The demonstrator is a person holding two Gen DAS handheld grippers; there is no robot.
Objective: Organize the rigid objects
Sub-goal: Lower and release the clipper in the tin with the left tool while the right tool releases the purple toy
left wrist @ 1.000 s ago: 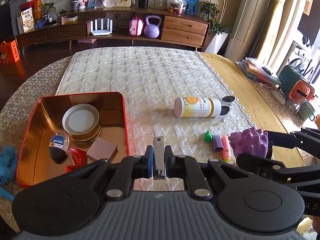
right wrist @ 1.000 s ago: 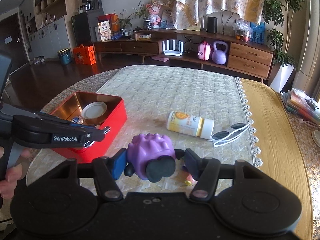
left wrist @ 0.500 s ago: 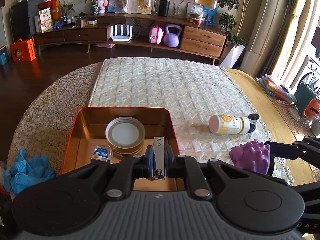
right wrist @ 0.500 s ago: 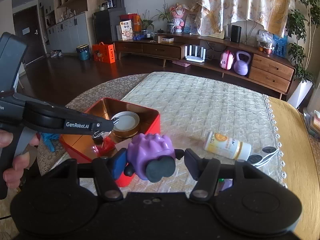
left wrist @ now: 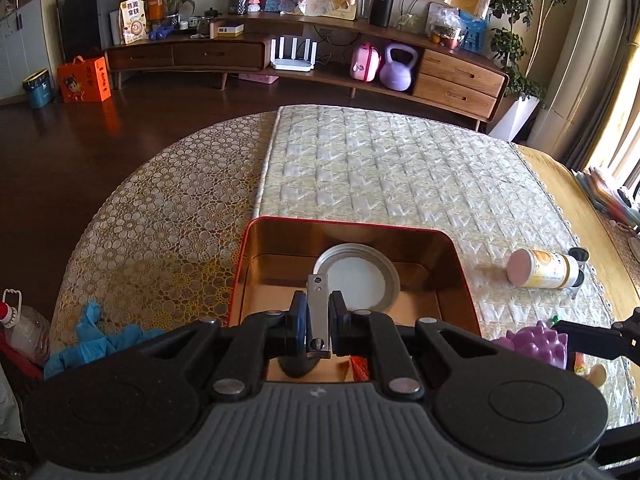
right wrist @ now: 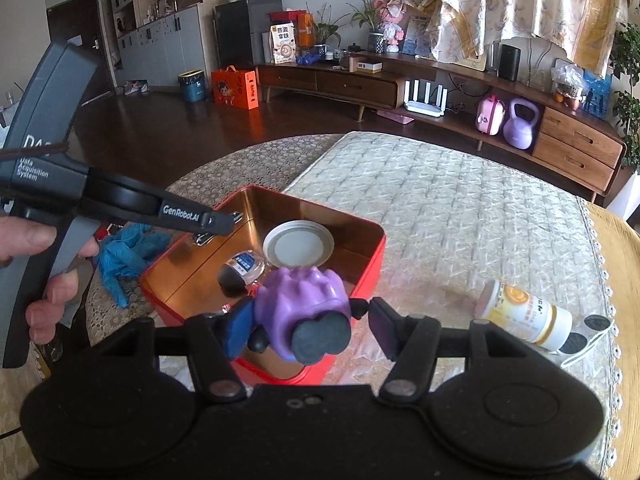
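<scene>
The left wrist view looks straight down into the red tin [left wrist: 460, 264] and shows the left claw [left wrist: 318, 322] squeezed tight on a flat metal nail clipper [left wrist: 319, 312], held above the tin. In that view only the round lid [left wrist: 356, 276] inside the tin is easy to see, because the claw hides the near part. The right wrist view looks at the tin [right wrist: 360, 276] from the side and shows more: the round lid [right wrist: 298, 245] leans near the far wall, and a small bottle with a blue label [right wrist: 242, 268] lies beside it on the gold floor. This view also shows the left claw [right wrist: 224, 220] from the outside, over the left rim of the tin, with a person's hand [right wrist: 48, 280] on its handle. The right claw [right wrist: 308, 320] is about half open and holds a bumpy purple toy [right wrist: 302, 300] between its pads, just over the near edge of the tin. In the left wrist view only a bit of that purple toy [left wrist: 536, 340] peeks in at the right. A yellow and white bottle [right wrist: 524, 316] lies on its side on the table, next to white sunglasses [right wrist: 592, 332]. A blue cloth [right wrist: 124, 252] sits on the table left of the tin.
</scene>
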